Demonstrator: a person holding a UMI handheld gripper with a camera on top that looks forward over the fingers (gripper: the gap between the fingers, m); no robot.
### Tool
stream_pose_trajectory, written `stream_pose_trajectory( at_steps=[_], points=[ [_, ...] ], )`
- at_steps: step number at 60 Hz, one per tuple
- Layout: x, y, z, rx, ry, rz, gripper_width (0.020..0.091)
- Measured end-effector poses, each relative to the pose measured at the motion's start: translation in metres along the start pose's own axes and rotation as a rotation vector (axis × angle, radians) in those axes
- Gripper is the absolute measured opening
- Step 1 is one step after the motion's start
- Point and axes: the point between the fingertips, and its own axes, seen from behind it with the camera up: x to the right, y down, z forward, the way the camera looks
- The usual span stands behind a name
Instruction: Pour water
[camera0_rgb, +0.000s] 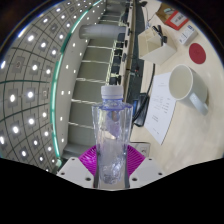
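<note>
The tongs are clamped on a clear plastic water bottle: the magenta pads show at either side of its lower body, pressed against it with no gap to be seen. The bottle stands upright between the fingers, its ribbed wall see-through, and its white cap is on. How much water is in it cannot be told through the plastic.

Beyond the bottle and off to the right of the tongs lies a white bench, tilted in this view. On it, well apart from the bottle, rests a white cup with its open mouth turned this way. Between the cup and the bottle lies a sheet of white paper with faint print. Farther along the bench beyond the cup is a dark round thing, and beyond that a small box with red on it; neither is clear enough to name further.

To the left of the tongs, past the bench's edge, runs a row of grey office dividers, and farther left a dark ceiling dotted with small round lights.
</note>
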Motion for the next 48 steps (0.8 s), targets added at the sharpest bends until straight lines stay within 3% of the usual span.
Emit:
stream_pose_trajectory(
  at_steps=[23, 35, 48],
  points=[
    [0.022, -0.050, -0.016, -0.028, -0.105, 0.635, 0.0349],
    [0.023, -0.050, -0.007, -0.064, -0.093, 0.619, 0.0349],
    [-0.019, -0.071, -0.021, -0.102, -0.083, 0.239, 0.0350]
  ],
)
